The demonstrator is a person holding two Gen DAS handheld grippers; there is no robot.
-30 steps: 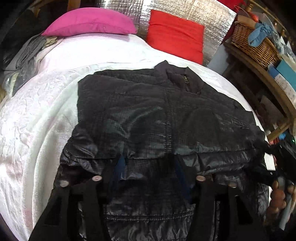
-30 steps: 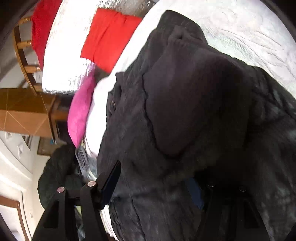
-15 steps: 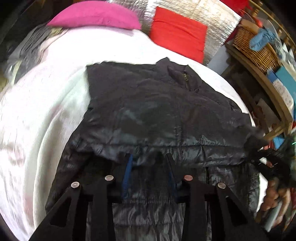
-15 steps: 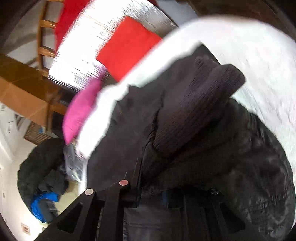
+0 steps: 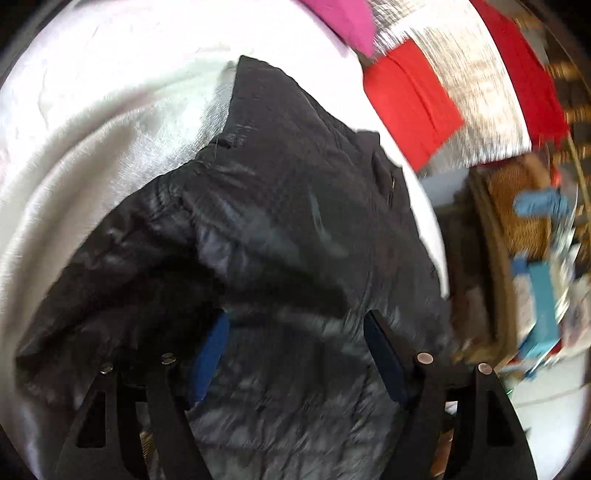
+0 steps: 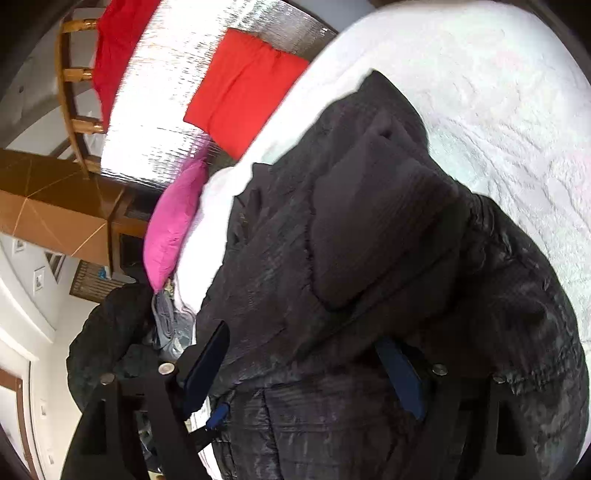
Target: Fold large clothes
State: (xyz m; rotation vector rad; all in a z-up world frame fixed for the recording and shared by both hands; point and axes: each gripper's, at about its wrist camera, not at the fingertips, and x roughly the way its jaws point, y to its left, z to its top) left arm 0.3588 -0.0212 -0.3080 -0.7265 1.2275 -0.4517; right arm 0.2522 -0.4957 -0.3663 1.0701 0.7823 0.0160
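Note:
A black quilted puffer jacket (image 5: 295,221) lies on the white bed cover (image 5: 92,129), its lower part folded up over the body. My left gripper (image 5: 299,347) hovers low over the near fold. Its jaws are opening and stand wide, with fabric between the blue pads but not pinched. In the right wrist view the same jacket (image 6: 369,295) fills the frame, with a knit cuff (image 6: 380,229) lying on top. My right gripper (image 6: 303,369) is also opening, wide apart over bunched fabric, and its pads do not press on it.
A pink pillow (image 5: 343,18) and a red pillow (image 5: 410,99) lean on a silver foil headboard (image 5: 461,48). A wicker basket (image 5: 517,206) sits on a shelf beside the bed. A dark heap of clothes (image 6: 107,339) lies past the bed's other side.
Both grippers narrowed on the jacket half a second ago and now stand wide, off the fabric. The left gripper has rolled and shifted, so its view is tilted. The fold stays on the jacket.

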